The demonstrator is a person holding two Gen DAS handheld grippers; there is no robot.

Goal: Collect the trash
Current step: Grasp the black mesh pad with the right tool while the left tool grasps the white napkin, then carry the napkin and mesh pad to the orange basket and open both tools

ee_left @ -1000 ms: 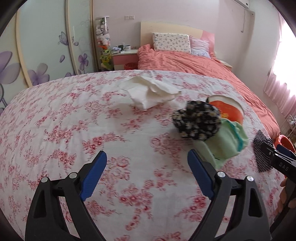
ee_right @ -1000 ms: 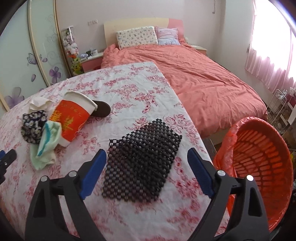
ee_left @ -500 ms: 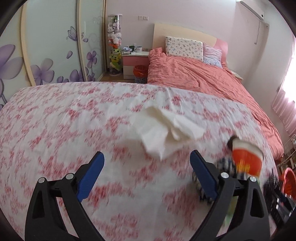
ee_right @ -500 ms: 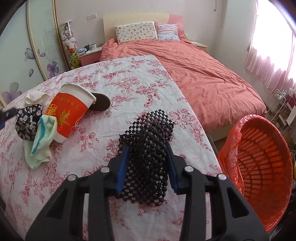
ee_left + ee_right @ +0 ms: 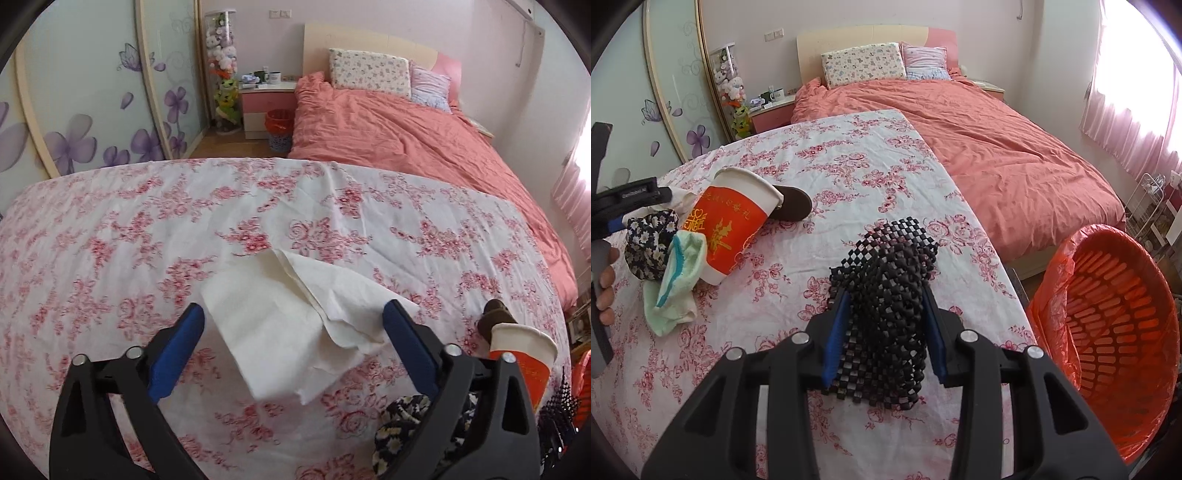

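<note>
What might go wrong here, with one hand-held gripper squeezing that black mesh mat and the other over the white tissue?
The mesh mat is bunched between the right hand-held gripper, so a loose end may snag the floral cloth or miss the orange basket beside the table. The left hand-held gripper stands open around the tissue; the thin sheet may slip out, or cloth get pinched with it.

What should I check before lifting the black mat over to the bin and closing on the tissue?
1. Right gripper pads press the mat on both sides: ok; its jaws have just closed on it.
2. Mat off the table: not ok, its near end lies on the cloth.
3. Bin open, beside the table edge: ok.
4. Bin has room: ok, nothing seen inside.
5. Left gripper open, tissue between its fingers: ok.
6. Left pads touching the tissue: cannot tell.
</note>
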